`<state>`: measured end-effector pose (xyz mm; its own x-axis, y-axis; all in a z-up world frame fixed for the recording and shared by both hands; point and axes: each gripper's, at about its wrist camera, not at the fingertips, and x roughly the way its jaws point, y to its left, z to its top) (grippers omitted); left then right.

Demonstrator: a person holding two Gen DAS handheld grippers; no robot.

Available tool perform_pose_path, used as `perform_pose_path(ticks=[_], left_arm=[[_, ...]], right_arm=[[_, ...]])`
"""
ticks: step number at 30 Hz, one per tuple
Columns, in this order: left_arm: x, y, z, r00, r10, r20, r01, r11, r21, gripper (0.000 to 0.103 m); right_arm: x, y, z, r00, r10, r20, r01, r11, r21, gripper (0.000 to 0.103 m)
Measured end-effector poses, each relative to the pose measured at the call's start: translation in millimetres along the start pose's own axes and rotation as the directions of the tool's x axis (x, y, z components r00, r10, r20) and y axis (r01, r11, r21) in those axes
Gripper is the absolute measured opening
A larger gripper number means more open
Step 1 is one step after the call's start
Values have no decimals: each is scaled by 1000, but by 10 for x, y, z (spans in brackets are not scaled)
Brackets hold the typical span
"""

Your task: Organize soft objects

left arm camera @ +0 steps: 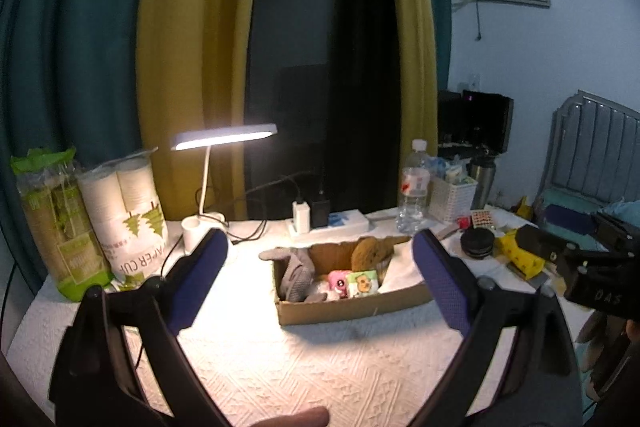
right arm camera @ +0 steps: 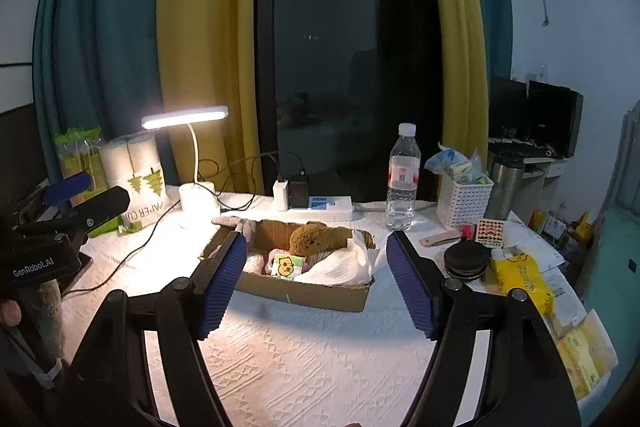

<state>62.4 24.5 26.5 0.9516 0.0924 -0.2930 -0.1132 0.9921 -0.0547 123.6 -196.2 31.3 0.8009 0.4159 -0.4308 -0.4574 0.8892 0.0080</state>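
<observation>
A shallow cardboard box (left arm camera: pixel 352 303) (right arm camera: pixel 320 297) sits mid-table. In it lie a grey knit glove (left arm camera: pixel 298 273), a brown plush toy (left arm camera: pixel 370 249) (right arm camera: pixel 316 237), a small pink toy (left arm camera: pixel 338 281), a green-and-yellow cartoon packet (left arm camera: pixel 364 283) (right arm camera: pixel 286 266) and a white cloth (right arm camera: pixel 340 267). My left gripper (left arm camera: pixel 320 279) is open and empty, held back from the box on the near side. My right gripper (right arm camera: pixel 316 281) is open and empty, also short of the box. Each gripper shows at the edge of the other's view.
A lit desk lamp (left arm camera: pixel 224 139), paper cup packs (left arm camera: pixel 128 219), power strip with chargers (left arm camera: pixel 328 221), water bottle (right arm camera: pixel 402 179), white basket (right arm camera: pixel 464 203), black round discs (right arm camera: pixel 466 259) and yellow tissue packs (right arm camera: pixel 524 279) stand around the box. White patterned cloth (right arm camera: pixel 320 367) covers the table.
</observation>
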Motion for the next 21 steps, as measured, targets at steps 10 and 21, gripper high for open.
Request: perform_pose_path(ticks=[10,21], left_arm=[[-136,-56,34,1000,-16,5,16,1000,8,95],[-135,-49,40,1000,-16,3,16,1000,10,95]], right_arm=[[-173,4,22,1000,-12,25,12,1000,-5,76],[-174,4,26,1000,-11,22,12,1000,-7,76]])
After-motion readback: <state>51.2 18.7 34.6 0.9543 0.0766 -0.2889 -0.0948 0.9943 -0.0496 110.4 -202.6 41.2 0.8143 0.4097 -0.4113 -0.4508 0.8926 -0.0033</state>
